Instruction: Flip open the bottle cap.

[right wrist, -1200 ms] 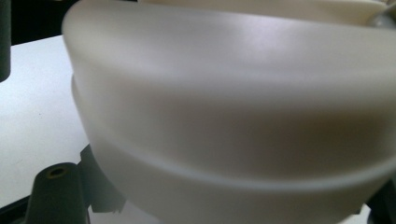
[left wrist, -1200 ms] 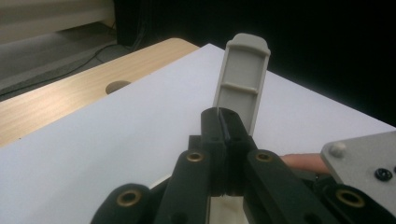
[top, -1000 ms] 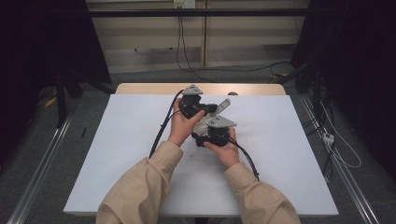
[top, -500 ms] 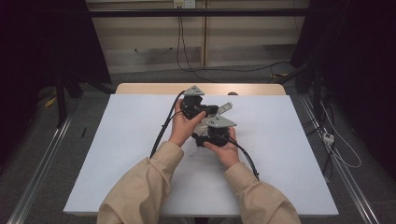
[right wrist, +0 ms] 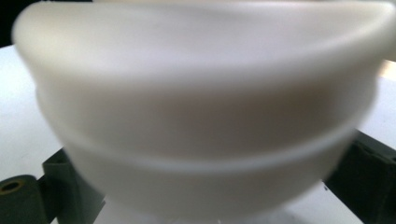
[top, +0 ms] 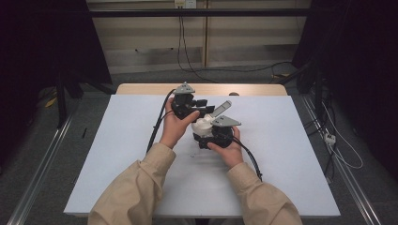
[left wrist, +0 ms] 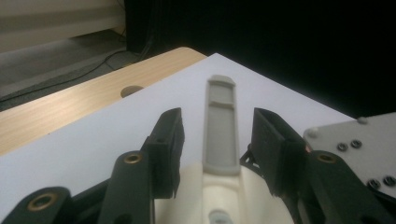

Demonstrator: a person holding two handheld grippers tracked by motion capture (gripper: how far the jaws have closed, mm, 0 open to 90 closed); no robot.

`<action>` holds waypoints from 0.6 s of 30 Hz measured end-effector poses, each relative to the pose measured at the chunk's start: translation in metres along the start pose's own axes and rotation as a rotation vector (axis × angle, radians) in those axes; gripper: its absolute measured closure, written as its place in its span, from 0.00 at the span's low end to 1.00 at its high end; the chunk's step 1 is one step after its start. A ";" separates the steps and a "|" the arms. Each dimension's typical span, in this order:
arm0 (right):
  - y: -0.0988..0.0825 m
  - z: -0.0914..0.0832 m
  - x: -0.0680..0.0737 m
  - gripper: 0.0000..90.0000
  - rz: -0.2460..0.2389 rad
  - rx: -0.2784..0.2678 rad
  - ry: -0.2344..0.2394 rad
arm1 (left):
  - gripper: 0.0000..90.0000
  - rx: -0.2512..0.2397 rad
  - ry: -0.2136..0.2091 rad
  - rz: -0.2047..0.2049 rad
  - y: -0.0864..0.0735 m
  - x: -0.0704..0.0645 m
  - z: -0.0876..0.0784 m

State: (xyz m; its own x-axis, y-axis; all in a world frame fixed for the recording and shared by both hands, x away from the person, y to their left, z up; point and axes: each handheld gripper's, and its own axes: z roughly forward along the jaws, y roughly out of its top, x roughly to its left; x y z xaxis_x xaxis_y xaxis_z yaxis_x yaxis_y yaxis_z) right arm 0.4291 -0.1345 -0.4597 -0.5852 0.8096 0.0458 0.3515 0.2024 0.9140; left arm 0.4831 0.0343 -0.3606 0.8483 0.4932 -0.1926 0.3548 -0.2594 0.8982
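Our right gripper [top: 206, 136] clasps the cup [right wrist: 205, 107] near the table's [top: 291, 154] far edge, while our left gripper's [left wrist: 215, 140] jaws, just opened, flank its handle [left wrist: 220, 123] untouched.

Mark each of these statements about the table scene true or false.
1. The grey handle lies between the left gripper's jaws. True.
2. The left gripper's pads clamp the handle. False: the jaws have just been opening, and a gap shows on each side of it.
3. A wooden strip shows at the far edge of the white table. True.
4. The vessel's body is bright red. False: it is cream.
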 end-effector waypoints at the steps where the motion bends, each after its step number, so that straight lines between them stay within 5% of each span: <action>1: 0.000 -0.001 0.000 0.05 -0.005 0.003 -0.003 | 0.54 0.004 0.002 -0.002 -0.002 0.000 -0.003; 18: -0.005 -0.034 0.002 0.05 -0.037 0.043 0.068 | 0.22 0.024 0.070 0.026 -0.031 -0.001 -0.045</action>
State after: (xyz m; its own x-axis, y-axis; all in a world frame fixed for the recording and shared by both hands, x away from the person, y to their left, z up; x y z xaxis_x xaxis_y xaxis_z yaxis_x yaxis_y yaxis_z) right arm 0.4008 -0.1525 -0.4506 -0.6466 0.7617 0.0408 0.3585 0.2562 0.8977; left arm 0.4531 0.0791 -0.3708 0.8281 0.5426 -0.1406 0.3432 -0.2926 0.8925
